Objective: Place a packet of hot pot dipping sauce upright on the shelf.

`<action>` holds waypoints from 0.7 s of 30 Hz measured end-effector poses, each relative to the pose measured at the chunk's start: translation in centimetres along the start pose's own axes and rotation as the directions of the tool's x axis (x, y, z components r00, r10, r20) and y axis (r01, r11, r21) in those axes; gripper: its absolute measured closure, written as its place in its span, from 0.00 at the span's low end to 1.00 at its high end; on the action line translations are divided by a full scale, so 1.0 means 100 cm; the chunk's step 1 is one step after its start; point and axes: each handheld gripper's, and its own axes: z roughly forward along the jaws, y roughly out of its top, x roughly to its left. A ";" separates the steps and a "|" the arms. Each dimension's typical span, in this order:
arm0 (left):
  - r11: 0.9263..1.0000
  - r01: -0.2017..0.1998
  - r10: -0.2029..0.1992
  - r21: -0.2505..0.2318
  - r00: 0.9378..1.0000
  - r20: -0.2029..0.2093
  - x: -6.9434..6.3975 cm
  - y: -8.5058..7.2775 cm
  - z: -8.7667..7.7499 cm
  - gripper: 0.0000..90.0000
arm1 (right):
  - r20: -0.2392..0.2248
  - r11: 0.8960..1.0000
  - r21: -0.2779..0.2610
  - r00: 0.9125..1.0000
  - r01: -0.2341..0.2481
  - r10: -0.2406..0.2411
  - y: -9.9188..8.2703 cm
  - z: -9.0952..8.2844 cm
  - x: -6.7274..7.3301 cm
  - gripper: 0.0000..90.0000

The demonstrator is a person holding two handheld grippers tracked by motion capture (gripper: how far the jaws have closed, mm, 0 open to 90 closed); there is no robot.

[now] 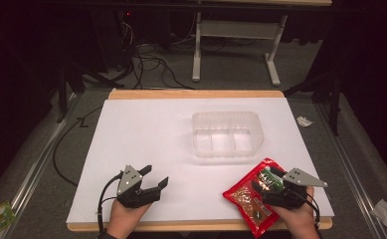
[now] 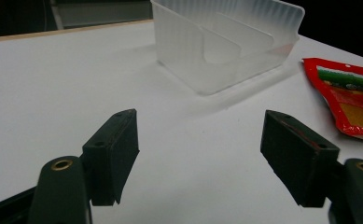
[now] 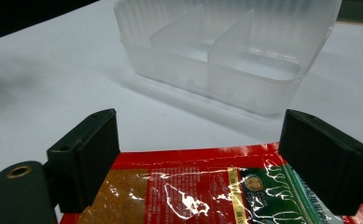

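Red snack packet lay flat on the white table, directly under and between the right gripper's spread jaws, not pinched. Clear divided container sat just ahead of it. Left gripper jaws spread wide too, nothing between them, packet off to its right.

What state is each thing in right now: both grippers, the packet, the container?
Left gripper: open, empty, over bare table.
Right gripper: open, jaws either side of the packet, not closed on it.
Red snack packet: sealed, lying flat at the table's near edge.
Clear divided container: upright, lidless, all compartments empty.
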 end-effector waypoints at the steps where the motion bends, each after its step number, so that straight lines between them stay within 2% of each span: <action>1: 1.000 0.004 -0.003 -0.001 1.000 0.005 -0.001 0.000 0.000 0.31 | 0.000 1.000 0.000 1.000 0.000 0.000 0.000 0.000 0.000 0.16; 2: 1.000 0.005 -0.005 0.001 1.000 0.010 -0.001 0.000 0.001 0.31 | 0.000 1.000 -0.009 1.000 0.008 -0.008 0.000 -0.001 -0.001 0.17; 3: 1.000 0.008 -0.008 0.000 1.000 0.015 -0.001 0.000 0.001 0.32 | 0.000 1.000 -0.015 1.000 -0.013 0.013 0.000 -0.003 -0.003 0.18; 7: 1.000 0.003 -0.003 0.006 1.000 0.022 -0.001 0.000 0.004 0.32 | 0.012 1.000 -0.017 1.000 -0.019 0.019 -0.001 -0.004 -0.006 0.18; 10: 1.000 -0.002 0.002 0.009 1.000 0.025 -0.002 0.000 0.005 0.32 | 0.017 0.998 -0.024 0.999 -0.051 0.051 -0.001 -0.007 -0.011 0.19; 12: 1.000 -0.007 0.006 0.010 1.000 0.024 -0.002 0.000 0.004 0.32 | 0.021 0.998 -0.026 0.999 -0.049 0.050 -0.001 -0.008 -0.013 0.20; 21: 1.000 -0.014 0.013 0.021 1.000 0.020 0.001 -0.001 0.005 0.35 | 0.092 0.998 -0.023 0.994 -0.057 0.059 -0.001 -0.016 -0.026 0.20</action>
